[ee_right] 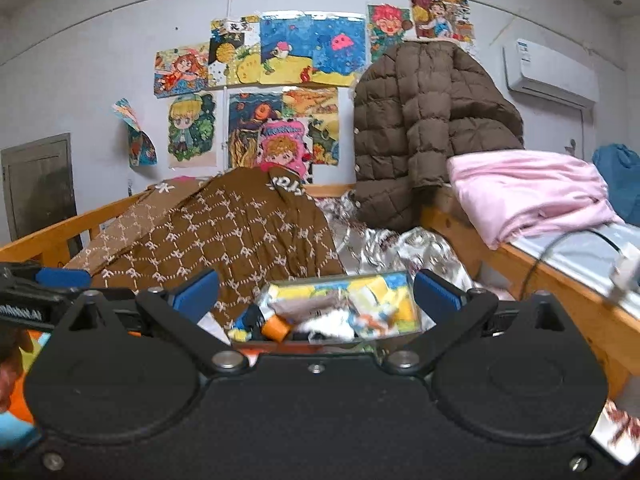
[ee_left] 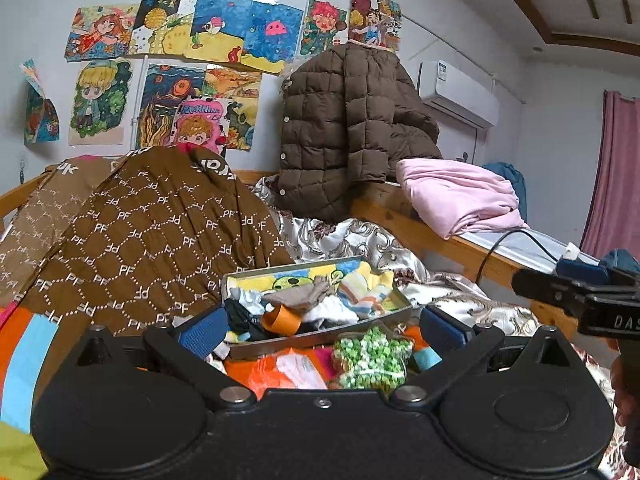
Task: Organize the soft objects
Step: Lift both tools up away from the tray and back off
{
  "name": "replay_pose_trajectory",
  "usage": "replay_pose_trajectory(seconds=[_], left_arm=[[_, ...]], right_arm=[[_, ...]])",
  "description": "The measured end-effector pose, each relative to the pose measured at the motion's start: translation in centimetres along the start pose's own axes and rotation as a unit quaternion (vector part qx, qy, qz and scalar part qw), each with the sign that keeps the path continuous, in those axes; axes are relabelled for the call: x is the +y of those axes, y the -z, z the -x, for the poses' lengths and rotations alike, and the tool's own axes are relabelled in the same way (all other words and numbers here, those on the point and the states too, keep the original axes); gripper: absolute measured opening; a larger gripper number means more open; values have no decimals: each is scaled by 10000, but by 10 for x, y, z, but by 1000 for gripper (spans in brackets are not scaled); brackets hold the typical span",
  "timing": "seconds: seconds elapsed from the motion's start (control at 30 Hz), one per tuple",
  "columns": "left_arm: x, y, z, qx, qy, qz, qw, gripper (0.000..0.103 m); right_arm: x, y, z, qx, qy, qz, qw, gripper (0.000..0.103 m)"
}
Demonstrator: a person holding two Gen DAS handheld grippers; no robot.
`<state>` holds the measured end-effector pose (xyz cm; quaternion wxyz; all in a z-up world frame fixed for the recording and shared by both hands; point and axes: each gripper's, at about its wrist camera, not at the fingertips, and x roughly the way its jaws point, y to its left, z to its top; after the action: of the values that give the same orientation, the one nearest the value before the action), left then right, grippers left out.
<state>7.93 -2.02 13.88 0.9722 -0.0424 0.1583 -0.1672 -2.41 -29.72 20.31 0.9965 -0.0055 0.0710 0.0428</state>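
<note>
Left wrist view: the left gripper hovers over a cluttered bed, its blue-padded fingers spread wide and holding nothing. Between them sits a shallow metal tray heaped with small soft items, mostly socks, with an orange roll near its front rim. Just in front of the tray, on the orange bedding, lies a clear bag of green and white beads. A brown monogram quilt is mounded toward the bed's left side, touching the tray's left end. A brown puffer jacket hangs over the wooden bed frame at the far right corner, beside a folded pink blanket lying on the frame's right rail. The right gripper enters from the right edge; its jaws' stance cannot be told here. Children's drawings cover the back wall.

Right wrist view: the right gripper also points at the tray, fingers parted wide, grasping nothing. The tray's contents are blurred, though the orange roll shows at its near left. The quilt rises behind, the jacket and pink blanket to the right. Part of the left gripper shows at the left edge.
</note>
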Motion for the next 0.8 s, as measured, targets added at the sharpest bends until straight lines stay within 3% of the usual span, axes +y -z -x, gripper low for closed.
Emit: replay_pose_trajectory(seconds=[0.33, 0.8], left_arm=[[3, 45, 25, 406, -170, 5, 9990, 102], [27, 90, 29, 1212, -735, 250, 9896, 102]], right_arm=[[10, 60, 47, 130, 309, 48, 9994, 102], [27, 121, 62, 486, 437, -192, 9977, 103]])
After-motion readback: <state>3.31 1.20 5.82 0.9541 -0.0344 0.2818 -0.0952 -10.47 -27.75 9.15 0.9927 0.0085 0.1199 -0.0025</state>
